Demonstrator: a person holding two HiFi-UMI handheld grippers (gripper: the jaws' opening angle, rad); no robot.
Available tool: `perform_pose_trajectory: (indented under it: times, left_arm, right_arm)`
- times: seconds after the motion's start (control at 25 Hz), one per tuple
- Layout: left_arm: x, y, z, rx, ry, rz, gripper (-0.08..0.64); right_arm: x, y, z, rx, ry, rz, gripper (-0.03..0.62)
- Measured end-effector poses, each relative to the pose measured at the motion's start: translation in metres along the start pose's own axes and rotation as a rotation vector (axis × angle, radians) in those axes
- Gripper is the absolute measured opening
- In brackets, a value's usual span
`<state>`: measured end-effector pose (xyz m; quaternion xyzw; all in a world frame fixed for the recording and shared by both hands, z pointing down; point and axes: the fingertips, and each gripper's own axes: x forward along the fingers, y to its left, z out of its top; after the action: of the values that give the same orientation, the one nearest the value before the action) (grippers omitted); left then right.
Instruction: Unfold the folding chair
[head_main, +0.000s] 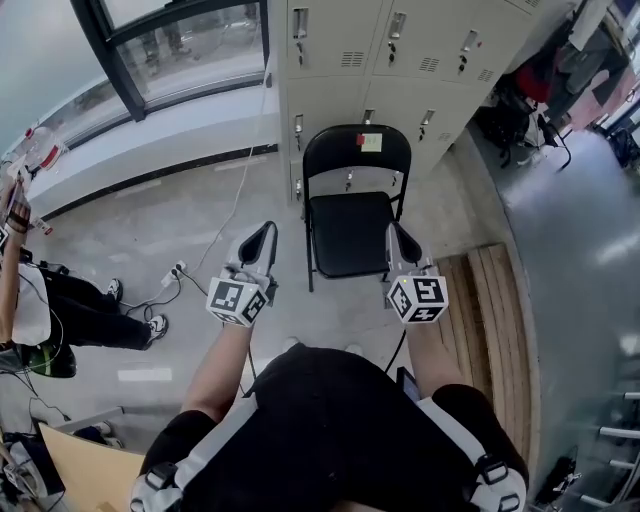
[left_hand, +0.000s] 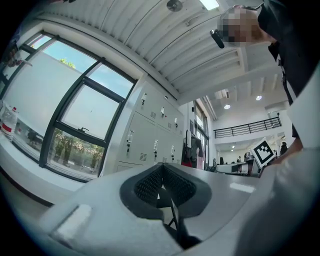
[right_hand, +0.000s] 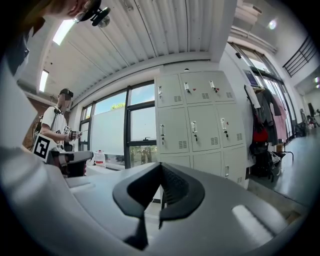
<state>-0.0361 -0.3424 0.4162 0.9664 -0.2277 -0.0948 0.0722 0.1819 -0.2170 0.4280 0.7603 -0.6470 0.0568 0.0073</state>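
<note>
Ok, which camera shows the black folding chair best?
The head view: the whole chair stands open before the lockers. Both gripper views show mainly lockers, with at most a dark sliver of chair between their jaws.

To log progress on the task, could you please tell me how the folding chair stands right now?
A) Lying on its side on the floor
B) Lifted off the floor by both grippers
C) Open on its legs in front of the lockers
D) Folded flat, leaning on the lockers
C: the folding chair stands on its legs with the seat down, in front of the lockers, while the left gripper and right gripper are shut on nothing.
</note>
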Motion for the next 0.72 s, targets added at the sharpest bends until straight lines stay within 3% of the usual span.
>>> perform_pose_trajectory:
  times: [0.2,0.48,0.72]
  left_arm:
    - [0.011,-0.02,-0.003,0.007,0.004,0.008,0.002]
    - [0.016,-0.032,-0.003,0.053,0.011,0.047,0.002]
    - [0.019,-0.036,0.001,0.063,-0.004,0.072,0.002]
  right_arm:
    - [-0.03,-0.03,0.0,-0.045,-0.028,0.022,0.005]
    - [-0.042,-0.075,-0.009,-0.033,-0.029,-0.002,0.005]
    - [-0.03,-0.08,0.002,-0.042,-0.047,0.024,0.005]
